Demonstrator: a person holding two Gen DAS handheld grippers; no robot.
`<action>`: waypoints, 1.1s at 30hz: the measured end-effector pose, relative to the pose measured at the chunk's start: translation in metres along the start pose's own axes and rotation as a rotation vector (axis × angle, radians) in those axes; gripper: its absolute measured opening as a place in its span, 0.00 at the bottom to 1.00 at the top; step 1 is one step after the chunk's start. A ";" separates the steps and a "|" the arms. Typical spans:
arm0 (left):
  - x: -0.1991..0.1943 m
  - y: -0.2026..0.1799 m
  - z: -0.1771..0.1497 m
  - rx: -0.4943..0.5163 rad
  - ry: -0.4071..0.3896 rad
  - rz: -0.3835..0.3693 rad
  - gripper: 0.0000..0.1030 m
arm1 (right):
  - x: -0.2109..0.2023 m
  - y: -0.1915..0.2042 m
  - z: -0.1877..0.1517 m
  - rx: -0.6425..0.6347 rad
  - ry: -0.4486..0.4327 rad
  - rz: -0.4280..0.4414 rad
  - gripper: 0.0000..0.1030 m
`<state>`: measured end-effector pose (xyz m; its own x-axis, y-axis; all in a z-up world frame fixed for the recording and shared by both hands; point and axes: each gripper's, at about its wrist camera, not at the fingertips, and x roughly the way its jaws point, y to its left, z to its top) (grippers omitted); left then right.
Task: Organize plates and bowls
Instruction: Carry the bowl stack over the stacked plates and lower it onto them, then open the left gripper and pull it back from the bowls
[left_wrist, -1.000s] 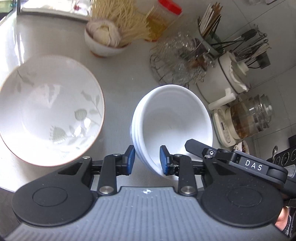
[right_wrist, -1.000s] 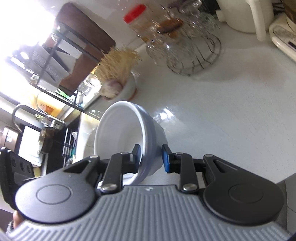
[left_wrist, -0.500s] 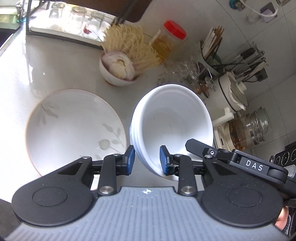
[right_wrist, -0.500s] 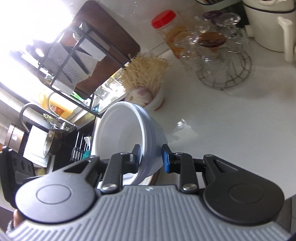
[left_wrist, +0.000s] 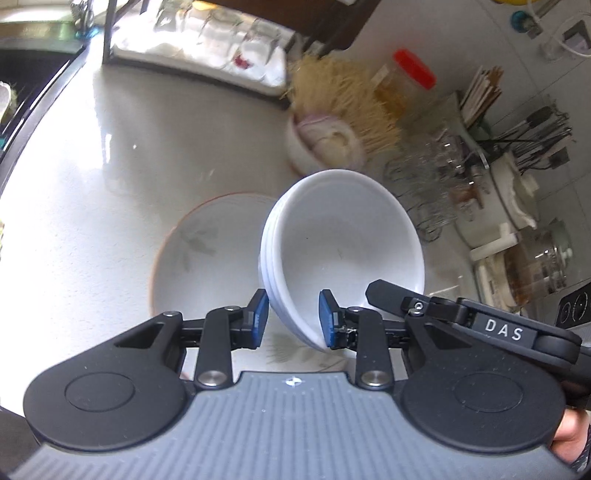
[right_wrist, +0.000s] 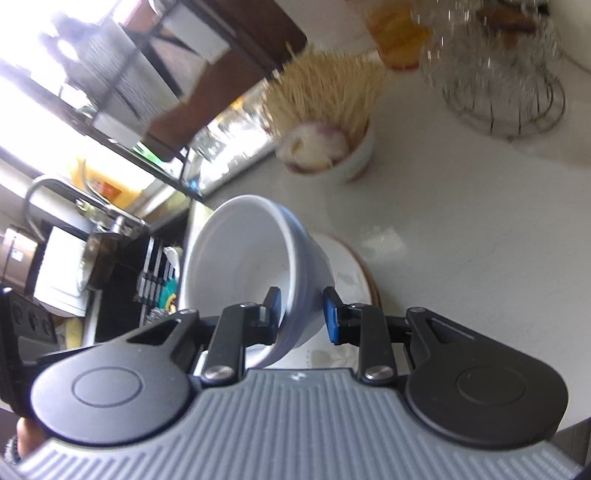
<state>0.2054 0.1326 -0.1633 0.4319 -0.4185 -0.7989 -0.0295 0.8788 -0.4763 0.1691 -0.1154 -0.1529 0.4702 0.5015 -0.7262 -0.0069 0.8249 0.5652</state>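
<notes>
A tilted stack of white bowls (left_wrist: 343, 251) hangs above the white counter. My left gripper (left_wrist: 291, 317) is shut on its near rim, one blue pad outside and one inside. In the right wrist view, my right gripper (right_wrist: 301, 314) is shut on the wall of the same stack (right_wrist: 240, 266). Directly under the stack sits a wide shallow bowl with a leaf pattern and a brown rim (left_wrist: 207, 258), partly hidden by the stack. Its edge (right_wrist: 347, 266) also shows in the right wrist view. A black arm marked DAS (left_wrist: 480, 325) reaches in from the right.
Behind stand a small bowl of garlic and straw-coloured sticks (left_wrist: 325, 144), a red-lidded jar (left_wrist: 402, 81), a wire rack of glasses (left_wrist: 436, 177), a white pot (left_wrist: 498, 206) and a glass kettle (left_wrist: 535, 258). A tray of glasses (left_wrist: 207, 48) lines the back. A sink with a faucet (right_wrist: 44, 192) lies left.
Both grippers carried the white stack sideways across the counter. The patterned bowl, earlier off to the left, now lies right under the stack. The grips look unchanged.
</notes>
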 end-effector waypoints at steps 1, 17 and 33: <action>0.001 0.006 0.000 -0.004 0.009 -0.001 0.33 | 0.004 0.001 -0.002 0.003 0.007 -0.005 0.27; 0.019 0.030 -0.003 0.027 0.067 -0.001 0.33 | 0.035 0.006 -0.023 0.025 0.036 -0.098 0.28; 0.013 0.027 0.004 0.128 0.075 -0.003 0.52 | 0.015 0.010 -0.035 0.119 -0.076 -0.118 0.50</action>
<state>0.2137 0.1515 -0.1848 0.3633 -0.4326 -0.8252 0.0890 0.8977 -0.4314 0.1451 -0.0902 -0.1722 0.5265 0.3785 -0.7612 0.1544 0.8379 0.5235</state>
